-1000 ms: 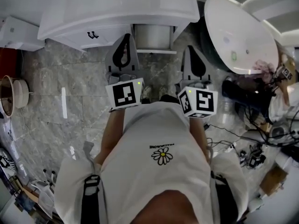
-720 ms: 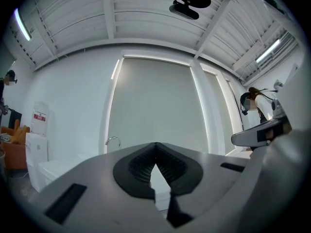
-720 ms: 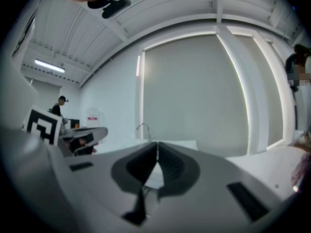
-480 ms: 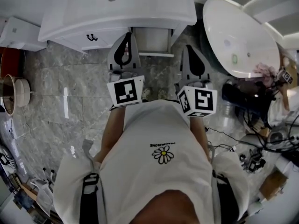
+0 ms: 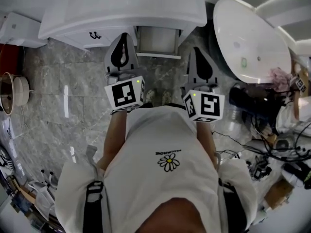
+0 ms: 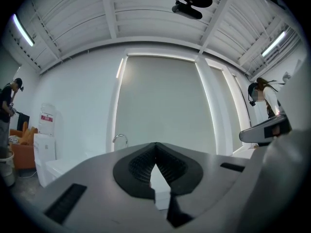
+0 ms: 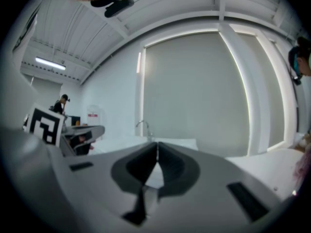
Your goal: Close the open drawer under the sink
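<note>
Left gripper and right gripper are closed, empty.

Head view looks down; both gripper views face the sink.

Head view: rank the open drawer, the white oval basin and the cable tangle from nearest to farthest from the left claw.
1. Open drawer, just right of the left claw.
2. White oval basin, farther right.
3. Cable tangle, far lower right.

My left gripper and right gripper: grey, black pads, black-and-white cubes. Sink at top white; floor grey marble.
</note>
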`<state>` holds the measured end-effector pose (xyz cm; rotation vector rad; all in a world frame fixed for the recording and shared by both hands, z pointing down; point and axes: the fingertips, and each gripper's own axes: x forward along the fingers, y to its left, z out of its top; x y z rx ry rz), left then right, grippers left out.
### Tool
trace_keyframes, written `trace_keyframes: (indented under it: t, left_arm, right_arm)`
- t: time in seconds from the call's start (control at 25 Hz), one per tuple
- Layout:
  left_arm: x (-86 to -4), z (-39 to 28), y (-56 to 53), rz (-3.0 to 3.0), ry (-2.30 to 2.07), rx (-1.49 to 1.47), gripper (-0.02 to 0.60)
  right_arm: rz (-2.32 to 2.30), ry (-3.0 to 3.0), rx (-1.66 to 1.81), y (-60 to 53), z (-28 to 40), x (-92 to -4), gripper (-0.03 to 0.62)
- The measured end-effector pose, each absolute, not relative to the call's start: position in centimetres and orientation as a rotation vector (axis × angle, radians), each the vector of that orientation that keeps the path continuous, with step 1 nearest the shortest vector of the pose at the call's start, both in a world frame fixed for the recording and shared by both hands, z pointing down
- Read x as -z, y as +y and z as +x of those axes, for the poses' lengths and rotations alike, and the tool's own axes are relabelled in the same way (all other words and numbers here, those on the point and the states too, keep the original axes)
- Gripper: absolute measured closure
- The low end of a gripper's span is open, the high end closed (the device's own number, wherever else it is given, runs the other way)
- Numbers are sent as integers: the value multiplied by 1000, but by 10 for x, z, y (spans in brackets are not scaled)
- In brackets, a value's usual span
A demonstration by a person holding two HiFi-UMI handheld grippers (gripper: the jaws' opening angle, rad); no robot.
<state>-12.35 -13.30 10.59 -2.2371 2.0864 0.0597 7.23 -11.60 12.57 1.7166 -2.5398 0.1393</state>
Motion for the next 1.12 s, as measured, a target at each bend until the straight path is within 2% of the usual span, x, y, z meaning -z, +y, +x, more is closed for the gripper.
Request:
trace_keyframes:
  t: [0.52, 0.84, 1.12]
  left_arm:
    - [-135, -123, -177, -2267, 2088, 25, 561]
    - [-285, -132, -202, -2315, 2172, 185, 561]
    - [-399, -123, -182, -2370, 2256, 201, 561]
  right_arm:
    - [1679, -2608, -182, -165, 61, -147, 565]
    - [1611, -2492, -281, -194, 44, -290, 565]
    - [1551, -2477, -313, -185, 30, -394, 565]
